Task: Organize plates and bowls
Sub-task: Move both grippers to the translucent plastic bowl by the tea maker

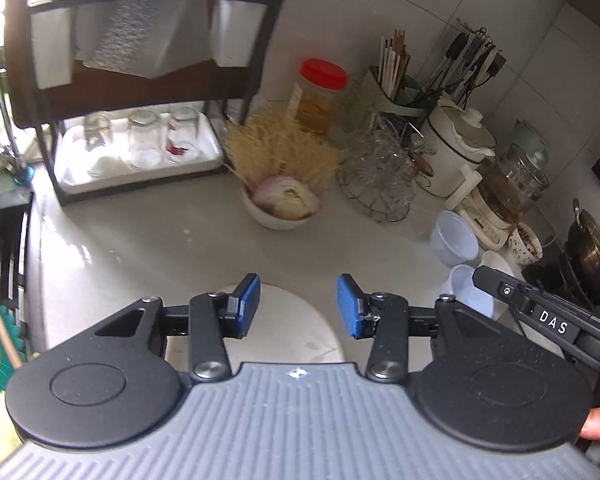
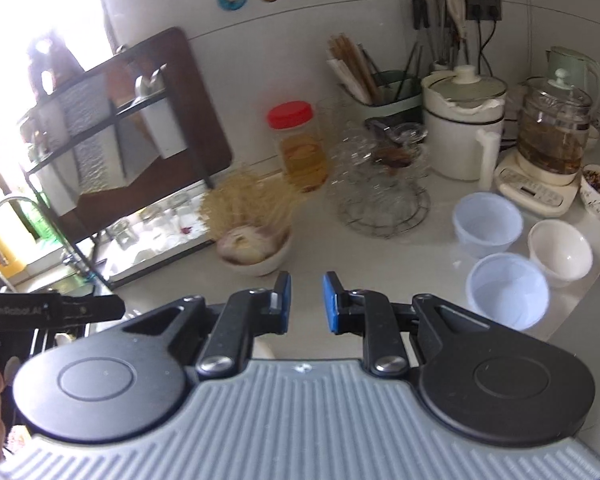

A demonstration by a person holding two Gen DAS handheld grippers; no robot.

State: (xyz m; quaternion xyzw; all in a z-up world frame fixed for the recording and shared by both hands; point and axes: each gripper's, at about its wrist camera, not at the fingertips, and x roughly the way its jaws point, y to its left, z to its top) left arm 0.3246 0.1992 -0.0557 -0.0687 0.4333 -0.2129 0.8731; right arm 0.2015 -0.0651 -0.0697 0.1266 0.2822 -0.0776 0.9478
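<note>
White tiled walls back a pale kitchen surface (image 1: 140, 240) crowded along its far edge. At the left stands a dark two-tier rack (image 1: 140, 80) with upturned glasses (image 1: 144, 140) on its white tray. Beside it sits a white bowl (image 1: 280, 208) holding a cut onion, with a red-lidded jar (image 1: 320, 96) behind and a wire stand of glassware (image 1: 380, 172) to the right.

Seen from the right wrist, two pale blue plastic bowls (image 2: 486, 224) (image 2: 508, 290) and a white ceramic bowl (image 2: 560, 248) sit close together near a glass kettle (image 2: 552, 136).

A white plate (image 1: 284, 328) lies on the surface just below the left gripper (image 1: 298, 306), whose blue pads stand apart, empty. The right gripper (image 2: 307, 302) has its jaws nearly together, a narrow gap showing, nothing between them.
</note>
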